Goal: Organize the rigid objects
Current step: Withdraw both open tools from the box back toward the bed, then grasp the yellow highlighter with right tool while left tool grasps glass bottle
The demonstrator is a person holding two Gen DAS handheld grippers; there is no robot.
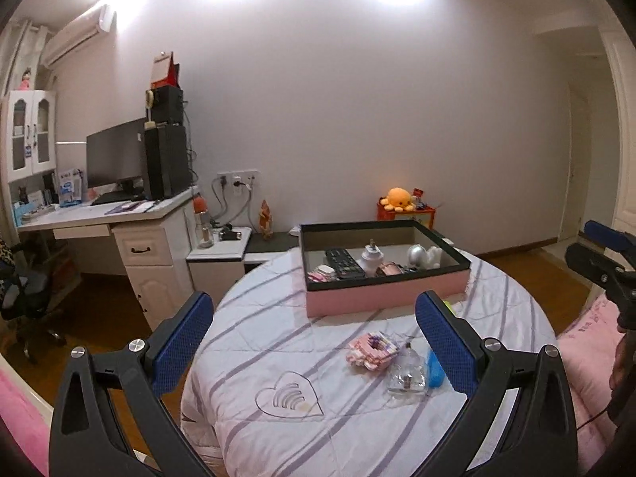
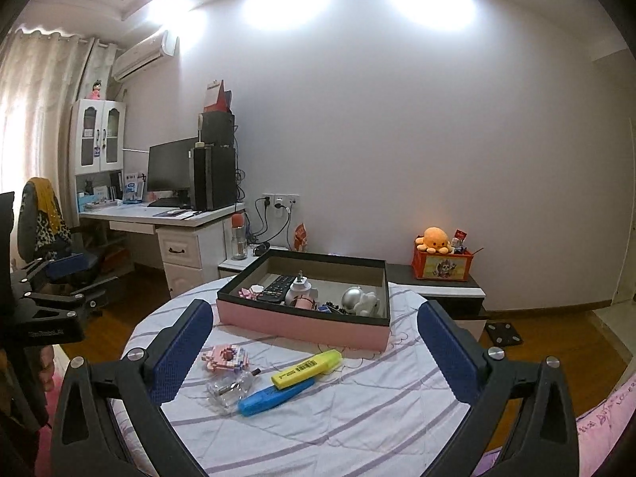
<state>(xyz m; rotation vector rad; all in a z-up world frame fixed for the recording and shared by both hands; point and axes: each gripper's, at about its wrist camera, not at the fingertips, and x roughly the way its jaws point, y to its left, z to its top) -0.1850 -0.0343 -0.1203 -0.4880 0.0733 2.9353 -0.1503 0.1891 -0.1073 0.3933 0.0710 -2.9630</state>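
Note:
A pink box with a black rim (image 1: 381, 298) (image 2: 302, 324) stands at the far side of the round table and holds a remote, a silver ball, white figures and other small items. In front of it lie a pink block toy (image 1: 371, 349) (image 2: 226, 357), a clear glass bottle (image 1: 405, 377) (image 2: 230, 391), a blue highlighter (image 1: 434, 369) (image 2: 274, 393) and a yellow highlighter (image 2: 308, 367). My left gripper (image 1: 314, 342) is open and empty above the table's near side. My right gripper (image 2: 316, 351) is open and empty, above the highlighters.
The table has a white striped cloth (image 1: 318, 429) (image 2: 357, 429). A white desk with monitor (image 1: 115, 159) (image 2: 171, 171) stands at the left. A low shelf holds a red box with an orange plush (image 1: 399, 198) (image 2: 435, 238). Pink bedding (image 1: 588, 357) lies at the right.

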